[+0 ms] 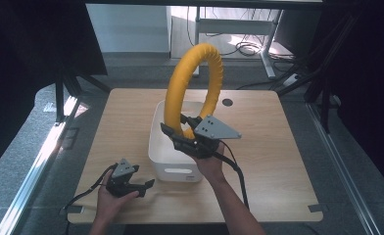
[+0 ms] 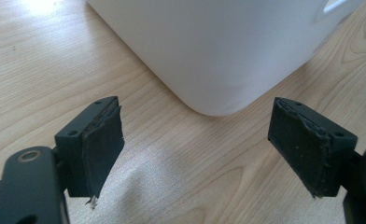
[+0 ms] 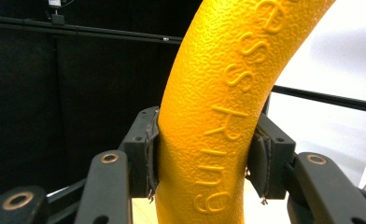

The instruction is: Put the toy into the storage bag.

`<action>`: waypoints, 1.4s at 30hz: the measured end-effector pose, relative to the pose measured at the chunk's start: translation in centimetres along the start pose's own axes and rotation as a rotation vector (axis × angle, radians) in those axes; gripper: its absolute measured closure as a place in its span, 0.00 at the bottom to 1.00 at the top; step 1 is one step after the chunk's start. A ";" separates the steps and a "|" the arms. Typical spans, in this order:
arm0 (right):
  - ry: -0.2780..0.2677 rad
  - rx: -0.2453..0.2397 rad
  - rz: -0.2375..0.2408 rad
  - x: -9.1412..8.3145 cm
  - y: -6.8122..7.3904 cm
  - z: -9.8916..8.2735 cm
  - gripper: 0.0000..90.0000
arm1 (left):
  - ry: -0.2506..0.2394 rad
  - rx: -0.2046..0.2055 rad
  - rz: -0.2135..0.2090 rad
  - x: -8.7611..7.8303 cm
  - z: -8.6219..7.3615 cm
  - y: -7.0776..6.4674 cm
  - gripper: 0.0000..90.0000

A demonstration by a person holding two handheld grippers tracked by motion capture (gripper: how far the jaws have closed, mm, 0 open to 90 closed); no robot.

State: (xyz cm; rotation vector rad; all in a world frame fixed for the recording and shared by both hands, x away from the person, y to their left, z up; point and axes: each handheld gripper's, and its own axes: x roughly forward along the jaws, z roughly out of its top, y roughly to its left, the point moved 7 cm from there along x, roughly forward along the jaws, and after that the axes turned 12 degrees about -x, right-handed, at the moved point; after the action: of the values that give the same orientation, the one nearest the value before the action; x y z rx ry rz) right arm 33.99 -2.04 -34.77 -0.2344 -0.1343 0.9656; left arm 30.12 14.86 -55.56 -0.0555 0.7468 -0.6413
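Observation:
A thick yellow foam ring (image 1: 192,83) stands upright over the white bin (image 1: 175,161) in the middle of the table. My right gripper (image 1: 182,131) is shut on the ring's lower part, above the bin's opening. In the right gripper view both pads press into the ring (image 3: 218,112), whose pebbled skin carries raised lettering. My left gripper (image 1: 148,185) rests low on the table at the front left, pointing toward the bin's near left corner. Its jaws stand wide apart in the left gripper view, with nothing between the fingertips (image 2: 102,144), and the bin's rounded corner (image 2: 214,60) lies just ahead.
The wooden table (image 1: 278,161) has bare surface to the right and left of the bin, and a round cable hole (image 1: 227,102) at the back. Black frame legs and dark curtains flank the table. Cables trail from both grippers toward the front edge.

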 end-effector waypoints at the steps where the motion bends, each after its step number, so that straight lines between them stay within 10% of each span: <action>1: 0.000 0.000 0.000 0.0 0.0 0.0 0.56 | 0.000 0.000 0.000 0.0 0.0 0.0 0.20; 42: 0.026 0.039 -0.003 1.7 2.5 -2.6 0.56 | 0.012 0.003 -0.004 0.2 -0.1 -0.1 0.20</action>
State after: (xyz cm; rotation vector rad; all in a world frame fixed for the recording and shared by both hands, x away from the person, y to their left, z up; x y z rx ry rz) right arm 33.51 0.34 -37.88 -0.2108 -0.0919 0.9610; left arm 30.10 14.74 -55.77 -0.0506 0.7573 -0.6468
